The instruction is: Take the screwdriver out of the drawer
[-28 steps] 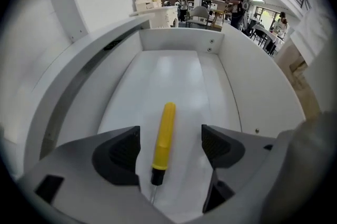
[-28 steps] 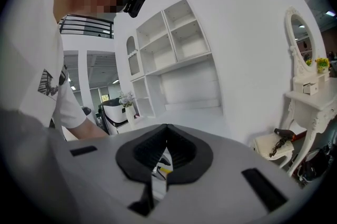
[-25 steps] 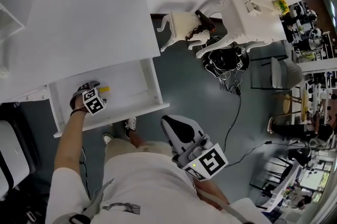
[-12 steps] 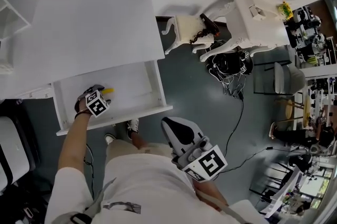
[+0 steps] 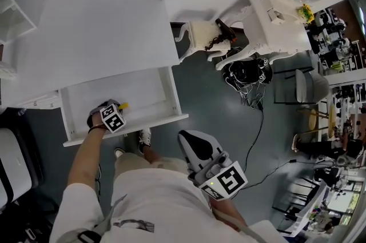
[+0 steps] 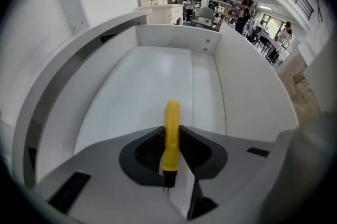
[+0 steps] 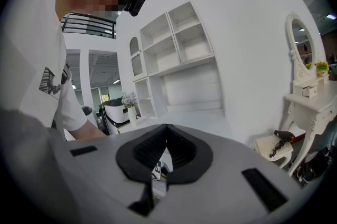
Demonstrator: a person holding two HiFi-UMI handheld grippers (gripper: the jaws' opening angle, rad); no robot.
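The yellow-handled screwdriver (image 6: 171,128) lies in the open white drawer (image 6: 247,91), its handle pointing toward the drawer's back. My left gripper (image 6: 171,138) points steeply down into the drawer. Its jaws have just been closing and now press on the handle from both sides. In the head view the left gripper (image 5: 117,111) is at the drawer's (image 5: 171,93) front left, and only a stub of the screwdriver (image 5: 123,105) shows beside the marker cube. My right gripper (image 5: 193,143) is held in front of the person's body, apart from the drawer. The right gripper's (image 7: 167,128) jaws are shut with nothing between them.
The drawer hangs out from under a white desk top (image 5: 91,24). To the right are a white vanity (image 5: 274,13) with a mirror, a stool (image 5: 203,30) bearing a hair dryer, and black cables (image 5: 246,73) on the grey floor. White shelves (image 7: 179,44) line the wall.
The left gripper has shifted slightly toward the drawer's front and right, and less of the yellow handle shows beside it. The right gripper has stayed put.
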